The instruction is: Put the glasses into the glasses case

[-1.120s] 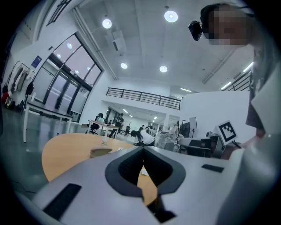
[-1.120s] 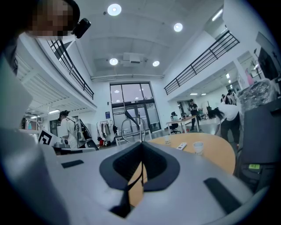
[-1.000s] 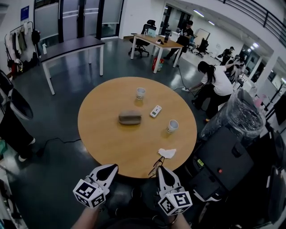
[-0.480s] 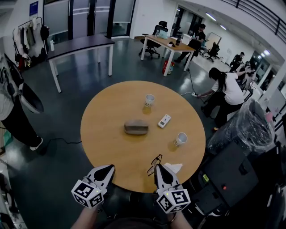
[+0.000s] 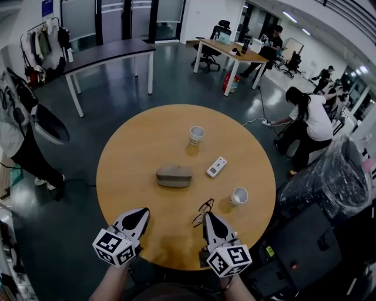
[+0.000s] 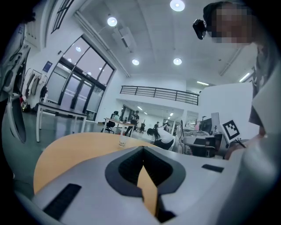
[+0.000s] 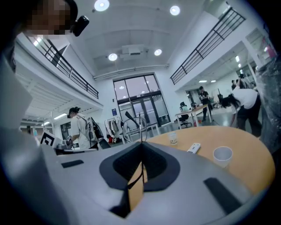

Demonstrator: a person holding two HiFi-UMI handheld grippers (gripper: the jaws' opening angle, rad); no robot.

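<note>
1. My right gripper (image 5: 207, 217) is pinching the glasses (image 5: 202, 210), jaws closed on them
2. The glasses case (image 5: 174, 176) is lying at its 11 o'clock, well apart
3. My left gripper (image 5: 140, 216) is hovering closed and empty

No print is legible; the blue wall sign (image 5: 47, 7) is too small.

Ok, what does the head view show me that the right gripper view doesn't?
Only the head view: the glasses case, lying mid-table, and the left tool. Only the right gripper view: the jaws of the right tool shut on the glasses, a lens standing up beyond them. Both: that tool, the glasses, the remote and two paper cups on the round table.
</note>
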